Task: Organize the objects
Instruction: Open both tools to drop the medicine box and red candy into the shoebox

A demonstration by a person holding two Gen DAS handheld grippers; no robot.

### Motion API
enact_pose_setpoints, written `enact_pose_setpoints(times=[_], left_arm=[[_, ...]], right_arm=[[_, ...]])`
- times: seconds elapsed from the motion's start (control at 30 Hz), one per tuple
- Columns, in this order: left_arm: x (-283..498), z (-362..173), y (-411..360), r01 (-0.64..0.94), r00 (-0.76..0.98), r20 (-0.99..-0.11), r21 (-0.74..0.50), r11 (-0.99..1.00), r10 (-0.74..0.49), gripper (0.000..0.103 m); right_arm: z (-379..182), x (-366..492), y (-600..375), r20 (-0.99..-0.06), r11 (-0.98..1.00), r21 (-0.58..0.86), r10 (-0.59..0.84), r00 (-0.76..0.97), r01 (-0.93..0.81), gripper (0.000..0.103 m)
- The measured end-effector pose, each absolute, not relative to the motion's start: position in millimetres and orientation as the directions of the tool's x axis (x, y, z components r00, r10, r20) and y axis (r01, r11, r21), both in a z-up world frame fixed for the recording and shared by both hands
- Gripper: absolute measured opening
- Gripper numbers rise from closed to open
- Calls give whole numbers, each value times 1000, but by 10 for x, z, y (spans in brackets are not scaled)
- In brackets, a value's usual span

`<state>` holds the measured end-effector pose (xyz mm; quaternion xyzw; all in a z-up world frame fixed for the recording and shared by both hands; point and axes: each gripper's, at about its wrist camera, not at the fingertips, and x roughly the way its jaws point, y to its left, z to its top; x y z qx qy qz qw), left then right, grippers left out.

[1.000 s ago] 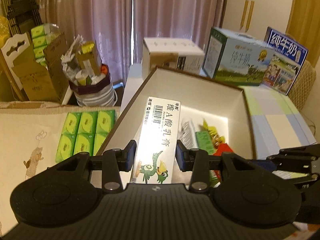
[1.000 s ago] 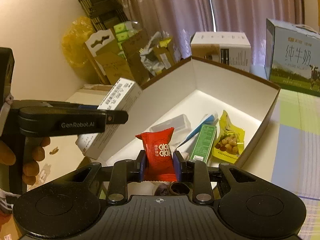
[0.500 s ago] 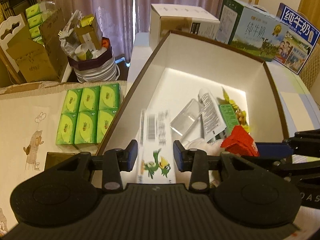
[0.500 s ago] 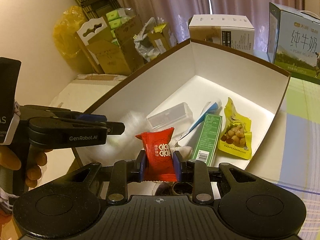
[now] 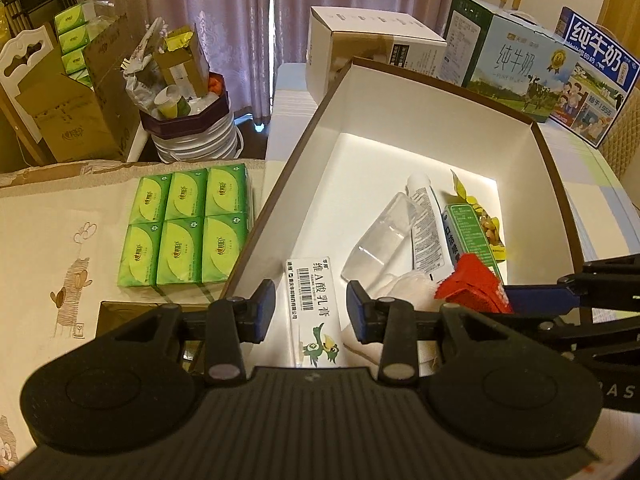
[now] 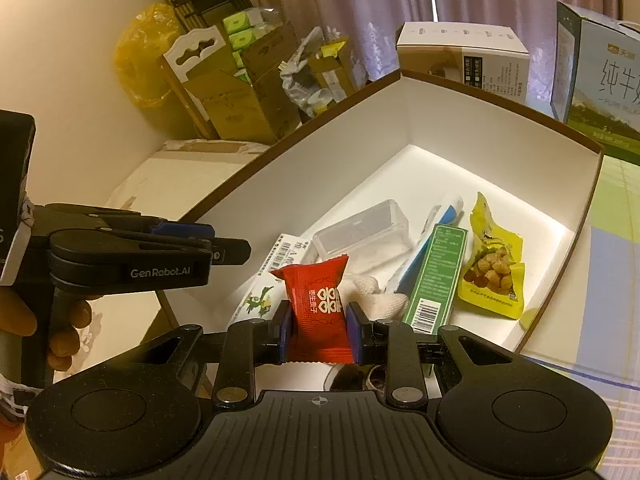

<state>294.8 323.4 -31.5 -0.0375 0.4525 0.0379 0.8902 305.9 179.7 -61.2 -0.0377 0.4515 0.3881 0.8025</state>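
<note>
A large white box with a brown rim holds a clear plastic case, a white tube, a green carton, a yellow nut packet and a white cloth. A white carton with a green bird lies on the box floor by the near-left wall. My left gripper hovers above it, open, its pads clear of the carton. My right gripper is shut on a red candy packet over the box's near end.
Green tissue packs lie on the cloth-covered table left of the box. Milk cartons and a white carton stand behind it. A full rubbish bin and cardboard boxes sit at the far left. A hand holds the left gripper.
The bird carton left the left gripper's jaws and dropped onto the box floor. Both grippers sank a little toward the box. The red packet stays in the right gripper.
</note>
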Motion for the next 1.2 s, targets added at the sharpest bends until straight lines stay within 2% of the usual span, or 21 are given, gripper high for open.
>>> enact_pose_setpoints(times=[0.27, 0.33, 0.4, 0.5, 0.63, 0.73, 0.83, 1.2], left_arm=[[2898, -230, 3217, -93, 603, -797, -40, 995, 25, 36], [2886, -207, 3213, -92, 605, -796, -41, 995, 23, 39], [2881, -185, 3210, -92, 608, -793, -41, 995, 24, 43], [2853, -150, 3199, -87, 613, -790, -40, 995, 22, 51], [2805, -127, 3186, -84, 615, -788, -40, 996, 21, 53], [2780, -118, 3183, -86, 616, -788, -39, 996, 22, 60], [2732, -102, 3171, -86, 618, -786, -40, 996, 21, 61], [2592, 1, 3075, -85, 635, -773, -45, 995, 19, 76]], right_arm=[[-568, 3033, 1800, -721, 677, 321, 628, 292, -662, 26], [-547, 3023, 1812, -711, 671, 323, 637, 296, -667, 29], [-525, 2996, 1830, -710, 674, 293, 628, 318, -678, 45], [-506, 2961, 1820, -706, 674, 269, 624, 335, -688, 53], [-490, 2963, 1771, -712, 683, 271, 617, 336, -679, 55], [-478, 2957, 1727, -715, 687, 266, 611, 340, -677, 56], [-476, 2944, 1682, -717, 693, 266, 607, 344, -670, 57], [-371, 2827, 1462, -704, 712, 273, 606, 370, -647, 59]])
